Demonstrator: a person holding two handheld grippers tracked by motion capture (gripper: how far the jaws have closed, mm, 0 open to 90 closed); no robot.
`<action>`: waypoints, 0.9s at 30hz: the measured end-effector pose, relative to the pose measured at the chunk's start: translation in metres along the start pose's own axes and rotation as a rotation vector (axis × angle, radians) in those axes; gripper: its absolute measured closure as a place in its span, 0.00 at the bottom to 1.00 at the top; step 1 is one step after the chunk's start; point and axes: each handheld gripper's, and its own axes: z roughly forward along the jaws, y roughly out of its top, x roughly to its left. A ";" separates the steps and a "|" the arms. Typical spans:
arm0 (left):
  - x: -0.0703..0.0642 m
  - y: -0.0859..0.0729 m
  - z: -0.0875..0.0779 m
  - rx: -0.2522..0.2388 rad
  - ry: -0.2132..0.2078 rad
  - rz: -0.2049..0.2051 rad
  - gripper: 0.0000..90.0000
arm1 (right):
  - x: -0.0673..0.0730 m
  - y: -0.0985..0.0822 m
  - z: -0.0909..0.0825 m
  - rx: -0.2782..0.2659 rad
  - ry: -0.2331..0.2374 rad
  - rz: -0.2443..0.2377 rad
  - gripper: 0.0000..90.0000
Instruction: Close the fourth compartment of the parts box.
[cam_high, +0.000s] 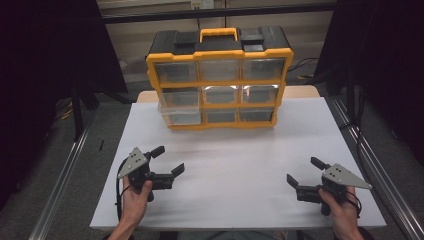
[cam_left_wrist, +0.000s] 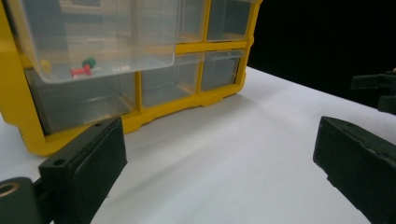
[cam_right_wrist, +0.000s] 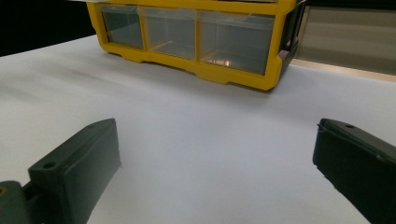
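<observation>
White sheeting covers the bench (cam_high: 235, 165), with dark curtains on either side behind it. At its far edge stands a yellow organizer (cam_high: 219, 77) with a black top and three rows of clear drawers. Its middle-left drawer (cam_high: 181, 100) is pulled out toward the person; in the left gripper view that drawer (cam_left_wrist: 102, 37) holds a red pushpin (cam_left_wrist: 80, 71), a green one (cam_left_wrist: 88, 61) and a yellow one (cam_left_wrist: 45, 65). The left gripper (cam_high: 167, 161) sits well in front of the organizer, below its left end, fingers spread wide and holding nothing. The right gripper (cam_high: 306, 171) sits in front of the organizer's right end, fingers likewise spread and empty.
</observation>
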 end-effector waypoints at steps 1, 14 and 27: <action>-0.001 0.002 0.002 -0.003 0.001 -0.003 0.03 | 0.000 0.000 0.000 -0.001 -0.001 -0.001 0.01; 0.001 0.023 0.012 -0.056 -0.076 0.062 0.05 | 0.000 0.000 0.001 -0.001 0.002 -0.005 0.01; 0.005 0.037 0.027 -0.058 -0.094 0.138 0.20 | 0.000 0.000 0.001 -0.001 0.002 -0.005 0.01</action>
